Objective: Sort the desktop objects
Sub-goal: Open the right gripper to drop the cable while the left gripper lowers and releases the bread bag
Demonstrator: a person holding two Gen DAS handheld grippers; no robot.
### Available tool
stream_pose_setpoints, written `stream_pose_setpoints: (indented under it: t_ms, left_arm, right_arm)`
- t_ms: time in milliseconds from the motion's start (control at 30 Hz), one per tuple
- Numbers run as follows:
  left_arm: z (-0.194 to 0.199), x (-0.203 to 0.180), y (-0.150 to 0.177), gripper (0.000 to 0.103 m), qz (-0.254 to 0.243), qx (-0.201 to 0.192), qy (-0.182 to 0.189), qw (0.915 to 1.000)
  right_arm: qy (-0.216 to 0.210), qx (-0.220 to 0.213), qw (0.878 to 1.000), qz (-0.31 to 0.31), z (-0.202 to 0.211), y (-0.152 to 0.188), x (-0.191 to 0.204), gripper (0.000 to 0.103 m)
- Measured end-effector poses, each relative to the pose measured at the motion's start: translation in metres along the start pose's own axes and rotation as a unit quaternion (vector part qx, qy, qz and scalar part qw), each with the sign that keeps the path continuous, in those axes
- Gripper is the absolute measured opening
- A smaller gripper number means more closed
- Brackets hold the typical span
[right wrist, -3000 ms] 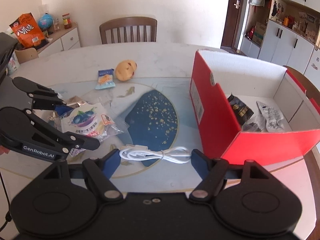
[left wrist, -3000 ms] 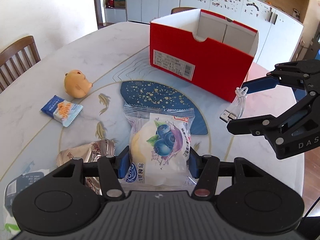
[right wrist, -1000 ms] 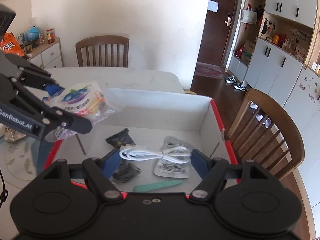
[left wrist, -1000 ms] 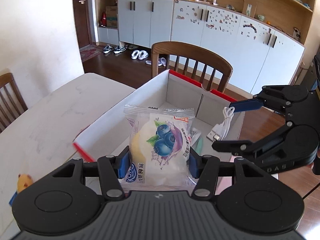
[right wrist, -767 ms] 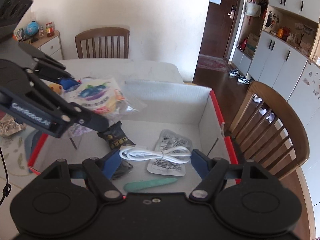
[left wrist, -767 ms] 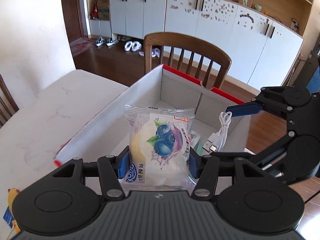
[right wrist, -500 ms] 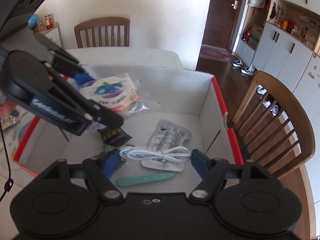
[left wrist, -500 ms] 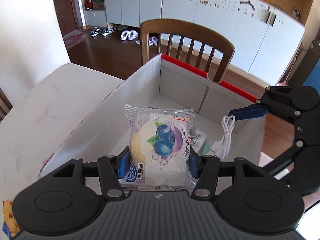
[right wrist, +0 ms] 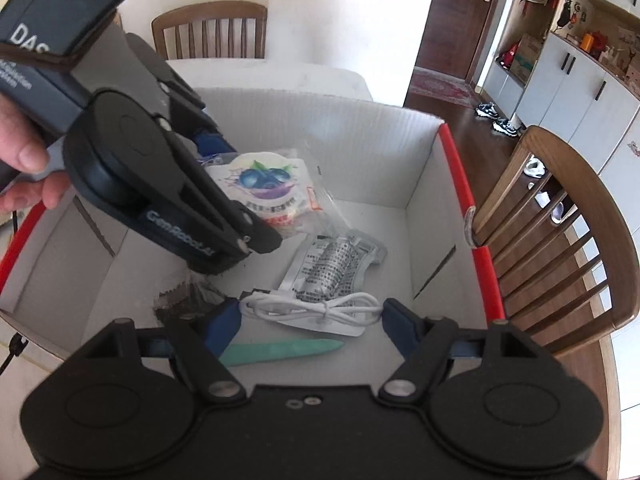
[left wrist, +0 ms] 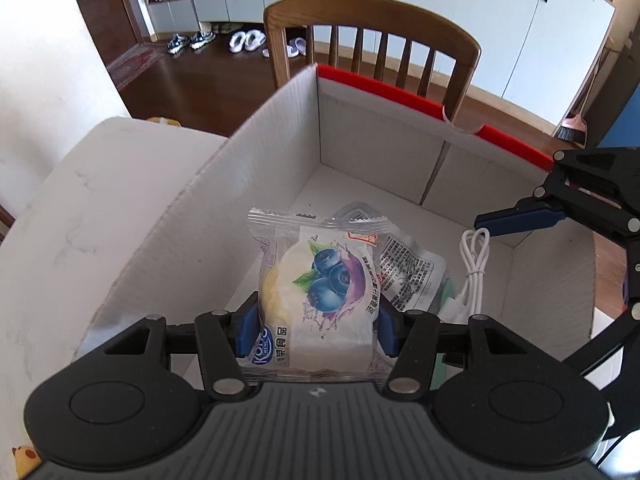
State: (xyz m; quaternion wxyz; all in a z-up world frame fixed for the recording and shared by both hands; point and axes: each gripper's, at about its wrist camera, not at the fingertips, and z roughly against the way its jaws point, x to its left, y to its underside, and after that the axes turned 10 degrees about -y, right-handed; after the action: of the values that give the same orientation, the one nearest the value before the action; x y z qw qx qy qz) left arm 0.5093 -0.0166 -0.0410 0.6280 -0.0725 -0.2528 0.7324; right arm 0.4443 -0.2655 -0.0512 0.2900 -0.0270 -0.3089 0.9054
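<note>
two grippers hang over the red box (left wrist: 420, 98): the left gripper (left wrist: 316, 326) clamps a blueberry bun packet (left wrist: 320, 292), the right gripper (right wrist: 310, 318) pinches a coiled white cable (right wrist: 312, 308) above a silver pouch (right wrist: 332, 264).

Your blueberry bun packet (left wrist: 320, 292) hangs clamped upright over the open red box (left wrist: 400, 94). Your coiled white USB cable (right wrist: 312, 308) is stretched sideways above the silver sachet (right wrist: 332, 264) and green stick (right wrist: 280, 350) on the box floor.

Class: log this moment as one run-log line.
left claw: grips blueberry bun pack | right claw: grips white cable | both over red box
</note>
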Motion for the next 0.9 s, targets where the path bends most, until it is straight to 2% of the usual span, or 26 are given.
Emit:
stream_pose_setpoints:
  t_ms: [433,900]
  left_arm:
    - [-0.03,-0.008,-0.006,0.056,-0.006,0.041,0.013,0.9991]
    - [-0.044,-0.003,0.0,0.056,-0.001,0.071,0.018,0.9973]
  right_arm:
    - [-0.008,0.044,0.999,-0.01,-0.02,0.0,-0.01,0.076]
    - [-0.018,0.058,0.998,-0.015,-0.027,-0.002,-0.015,0.077]
